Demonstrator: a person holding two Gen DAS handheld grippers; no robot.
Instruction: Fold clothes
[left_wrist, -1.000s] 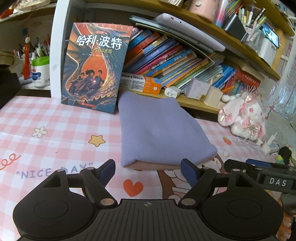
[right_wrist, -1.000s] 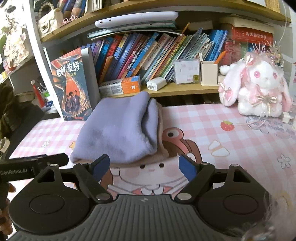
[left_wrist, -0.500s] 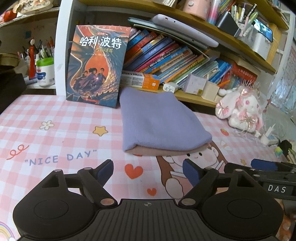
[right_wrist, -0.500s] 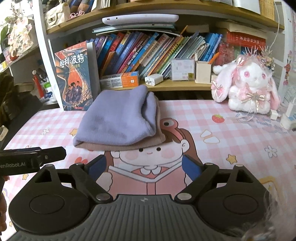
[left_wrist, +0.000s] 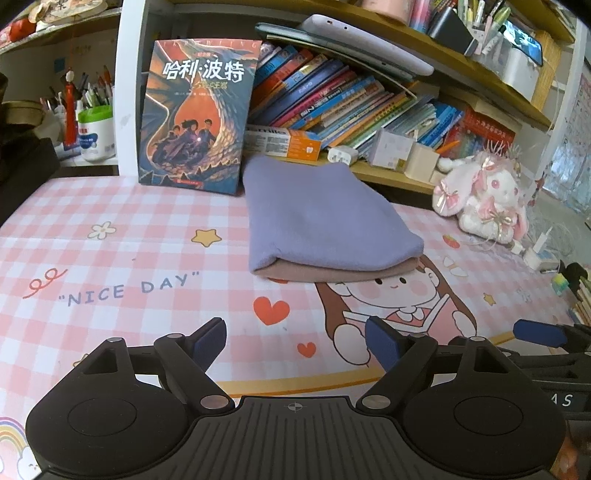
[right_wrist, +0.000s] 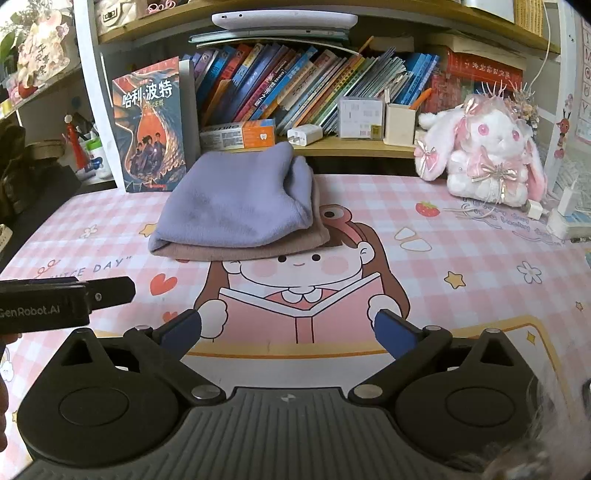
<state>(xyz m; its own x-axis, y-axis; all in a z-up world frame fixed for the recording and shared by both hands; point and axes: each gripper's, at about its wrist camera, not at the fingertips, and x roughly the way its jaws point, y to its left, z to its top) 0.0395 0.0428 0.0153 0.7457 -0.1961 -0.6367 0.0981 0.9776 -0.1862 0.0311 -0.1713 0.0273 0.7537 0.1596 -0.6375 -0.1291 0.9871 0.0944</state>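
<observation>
Purple garment (left_wrist: 325, 218) folded over brown layer (right_wrist: 251, 251), mostly hidden; left gripper (left_wrist: 295, 336), right gripper (right_wrist: 288, 328) spread, empty

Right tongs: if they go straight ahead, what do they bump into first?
Probably the folded clothes. The right tongs are open over bare pink mat, with nothing between. They might just slide past the pile's right edge; depth is hard to judge.

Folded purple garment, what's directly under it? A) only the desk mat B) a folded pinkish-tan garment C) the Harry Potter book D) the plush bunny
B: the folded purple garment lies on top of a pinkish-tan garment, whose edge shows beneath it in both views; the pile rests on the desk mat, apart from both open grippers.
</observation>
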